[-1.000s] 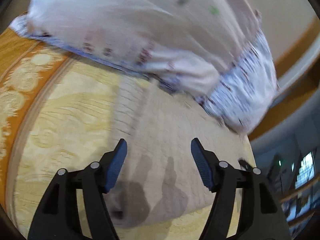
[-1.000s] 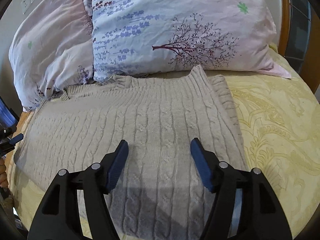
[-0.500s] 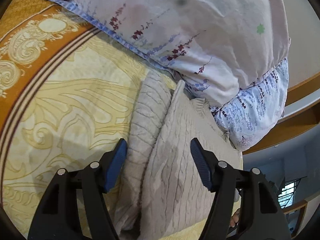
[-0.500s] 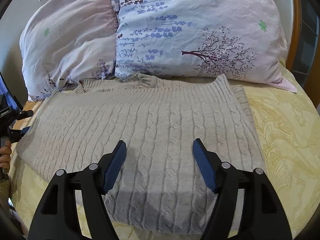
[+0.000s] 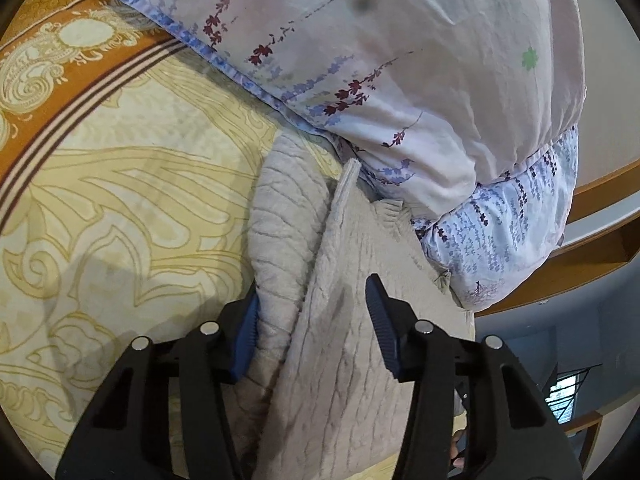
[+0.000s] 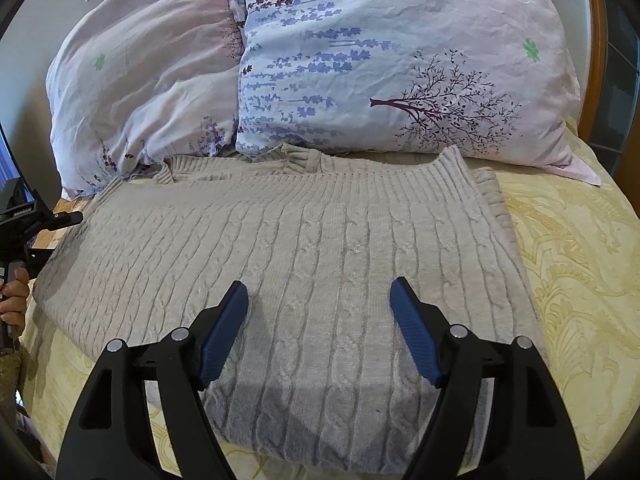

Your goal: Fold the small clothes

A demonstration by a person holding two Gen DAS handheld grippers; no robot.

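Observation:
A beige cable-knit sweater [image 6: 320,264] lies folded flat on the yellow patterned bedspread [image 6: 580,280], its ribbed edge against the pillows. My right gripper [image 6: 320,308] is open and hovers just above the sweater's near middle. My left gripper [image 5: 314,304] is open at the sweater's left end, and the sweater's edge and folded sleeve [image 5: 288,232] lie between its fingers. The left gripper also shows in the right wrist view [image 6: 48,220], at the far left beside the sweater.
Two floral pillows [image 6: 400,68] [image 6: 140,92] lean at the head of the bed behind the sweater. An orange border of the bedspread [image 5: 60,72] runs along the left side. A wooden headboard [image 6: 596,60] stands at the right.
My left gripper has swung down and closed in on the sweater's left end, which now lies between its fingers. My right gripper has drawn back a little and stays open.

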